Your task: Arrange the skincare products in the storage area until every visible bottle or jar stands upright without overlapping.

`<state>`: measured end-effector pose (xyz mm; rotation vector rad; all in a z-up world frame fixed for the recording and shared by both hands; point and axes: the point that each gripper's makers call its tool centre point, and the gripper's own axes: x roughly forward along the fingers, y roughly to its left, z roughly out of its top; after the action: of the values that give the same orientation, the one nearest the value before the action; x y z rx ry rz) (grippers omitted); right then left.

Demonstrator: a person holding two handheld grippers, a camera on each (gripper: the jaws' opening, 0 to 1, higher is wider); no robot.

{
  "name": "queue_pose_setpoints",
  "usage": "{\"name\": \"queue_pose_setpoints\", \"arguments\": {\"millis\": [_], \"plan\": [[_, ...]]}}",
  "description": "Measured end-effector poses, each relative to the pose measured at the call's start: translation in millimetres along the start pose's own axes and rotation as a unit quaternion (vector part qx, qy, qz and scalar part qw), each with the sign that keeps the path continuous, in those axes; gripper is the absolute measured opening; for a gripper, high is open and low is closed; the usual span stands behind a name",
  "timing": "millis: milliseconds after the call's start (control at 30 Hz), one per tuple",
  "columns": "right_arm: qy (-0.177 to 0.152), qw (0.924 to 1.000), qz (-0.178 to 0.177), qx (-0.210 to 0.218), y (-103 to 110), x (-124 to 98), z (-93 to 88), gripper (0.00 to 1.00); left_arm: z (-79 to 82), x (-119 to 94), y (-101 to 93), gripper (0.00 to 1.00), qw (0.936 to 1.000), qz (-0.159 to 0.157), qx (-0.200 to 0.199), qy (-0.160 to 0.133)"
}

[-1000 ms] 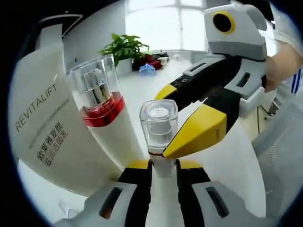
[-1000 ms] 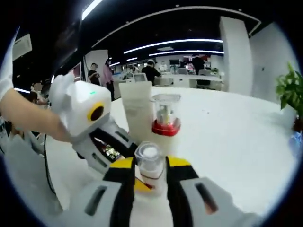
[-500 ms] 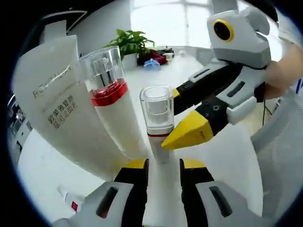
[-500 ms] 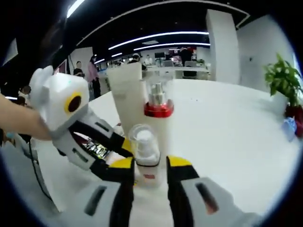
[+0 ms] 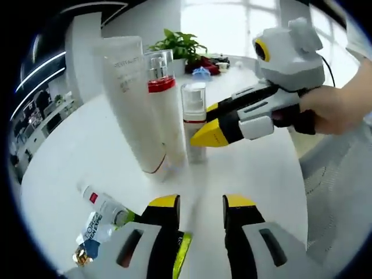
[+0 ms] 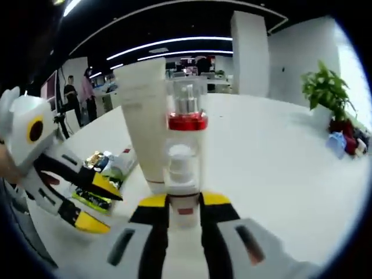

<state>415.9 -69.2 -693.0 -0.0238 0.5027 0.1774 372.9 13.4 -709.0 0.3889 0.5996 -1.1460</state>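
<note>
A small white bottle with a clear cap (image 5: 195, 119) stands upright on the white table (image 5: 87, 145), beside a taller bottle with a red ring (image 5: 161, 102) and a tall white tube (image 5: 129, 99). My right gripper (image 5: 204, 132) comes in from the right and is shut on the small bottle (image 6: 183, 170), which sits between its yellow jaws (image 6: 183, 201). My left gripper (image 5: 201, 203) is open with nothing between its fingers, a short way back from the bottle. It appears in the right gripper view (image 6: 96, 203) at the left.
Several small products lie flat on the table near the left gripper (image 5: 99, 218), also seen as a pile (image 6: 107, 168). A potted plant (image 6: 326, 93) and small items stand at the table's far edge. A person's hand (image 5: 331, 107) holds the right gripper.
My left gripper has let go of the small bottle and pulled back from it. The bottle now stands on the table beside the other two, with the right gripper still on it.
</note>
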Motion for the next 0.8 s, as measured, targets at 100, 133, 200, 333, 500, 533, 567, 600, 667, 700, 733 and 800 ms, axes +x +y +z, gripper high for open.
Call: {"name": "queue_pose_setpoints", "arguments": {"millis": [100, 133, 200, 333, 500, 533, 567, 600, 667, 700, 733, 800], "plan": [[0.001, 0.9998, -0.020, 0.006, -0.6, 0.4, -1.7, 0.20, -1.0, -6.3, 2.2, 0.26, 0.9999, 0.008, -0.009, -0.004], [0.004, 0.9995, -0.028, 0.010, -1.0, 0.6, -3.3, 0.20, -1.3, -8.4, 3.0, 0.26, 0.9998, 0.012, -0.012, -0.006], [0.008, 0.9992, -0.036, 0.014, -0.4, 1.7, -5.4, 0.20, -2.2, -10.8, 4.0, 0.26, 0.9997, 0.015, -0.015, -0.008], [0.013, 0.9987, -0.044, 0.023, 0.4, 3.0, -6.8, 0.20, -2.4, -14.1, 4.5, 0.26, 0.9996, 0.020, -0.018, -0.011], [0.018, 0.9981, -0.052, 0.028, 1.0, 4.4, -7.8, 0.20, -2.9, -15.9, 5.6, 0.26, 0.9994, 0.023, -0.022, -0.013], [0.019, 0.9980, -0.053, 0.029, 1.1, 4.7, -8.1, 0.20, -2.7, -16.3, 5.4, 0.26, 0.9994, 0.024, -0.023, -0.014], [0.020, 0.9980, -0.054, 0.028, 1.3, 4.6, -8.3, 0.20, -2.4, -16.6, 5.2, 0.26, 0.9994, 0.024, -0.023, -0.014], [0.020, 0.9979, -0.054, 0.028, 1.5, 4.5, -8.5, 0.20, -2.1, -16.9, 5.3, 0.27, 0.9993, 0.024, -0.023, -0.015], [0.022, 0.9979, -0.055, 0.028, 1.9, 4.4, -9.5, 0.20, -1.5, -18.0, 5.6, 0.27, 0.9993, 0.025, -0.024, -0.016], [0.023, 0.9979, -0.055, 0.028, 2.2, 4.8, -10.5, 0.20, -1.1, -18.7, 6.1, 0.27, 0.9992, 0.026, -0.024, -0.016], [0.024, 0.9979, -0.054, 0.028, 2.5, 5.1, -11.2, 0.20, -0.9, -19.2, 6.6, 0.27, 0.9992, 0.027, -0.024, -0.016], [0.023, 0.9980, -0.049, 0.032, 4.0, 4.8, -11.4, 0.20, -0.6, -20.2, 7.6, 0.28, 0.9991, 0.029, -0.026, -0.018]]}}
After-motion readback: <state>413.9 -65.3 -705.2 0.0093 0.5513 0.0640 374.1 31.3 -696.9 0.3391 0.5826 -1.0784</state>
